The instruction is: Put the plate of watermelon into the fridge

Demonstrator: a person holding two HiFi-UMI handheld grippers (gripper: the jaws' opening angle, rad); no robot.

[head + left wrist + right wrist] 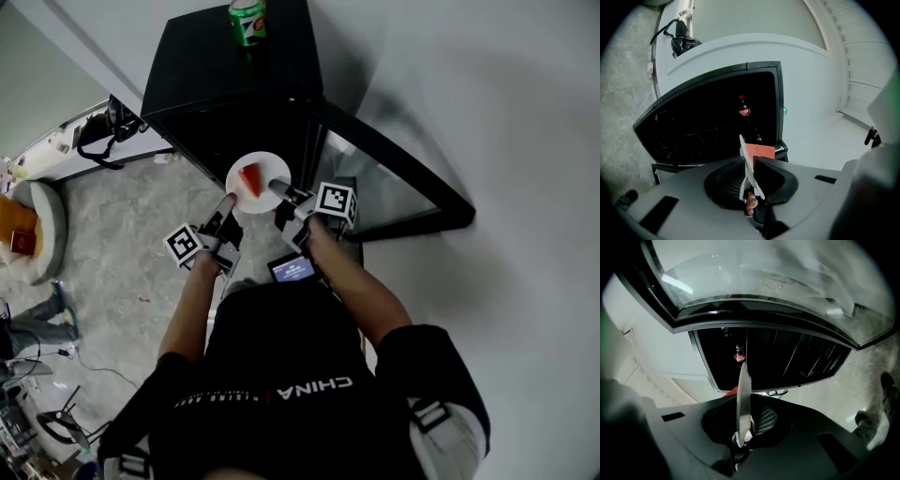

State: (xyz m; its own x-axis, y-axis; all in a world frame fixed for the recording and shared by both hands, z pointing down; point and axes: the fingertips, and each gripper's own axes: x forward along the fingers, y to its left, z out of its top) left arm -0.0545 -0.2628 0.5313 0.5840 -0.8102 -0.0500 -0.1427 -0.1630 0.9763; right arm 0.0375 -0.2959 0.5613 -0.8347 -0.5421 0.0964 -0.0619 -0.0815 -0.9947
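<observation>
A white plate (265,170) carrying a red watermelon slice (249,178) hangs in front of the open black fridge (234,70). My left gripper (226,206) is shut on the plate's near-left rim and my right gripper (280,190) on its near-right rim. In the left gripper view the plate (748,164) stands edge-on between the jaws of the left gripper (751,163), with the watermelon (759,151) just beyond. The right gripper view shows the plate (742,399) edge-on in the right gripper (740,420), with the dark fridge interior (787,357) ahead.
The fridge's glass door (394,178) stands open to the right. A green bottle (247,21) sits on the fridge top, and a cola bottle (744,111) stands inside. On the left are a bag on a white bench (103,131), a round cushion (42,225) and floor cables (56,361).
</observation>
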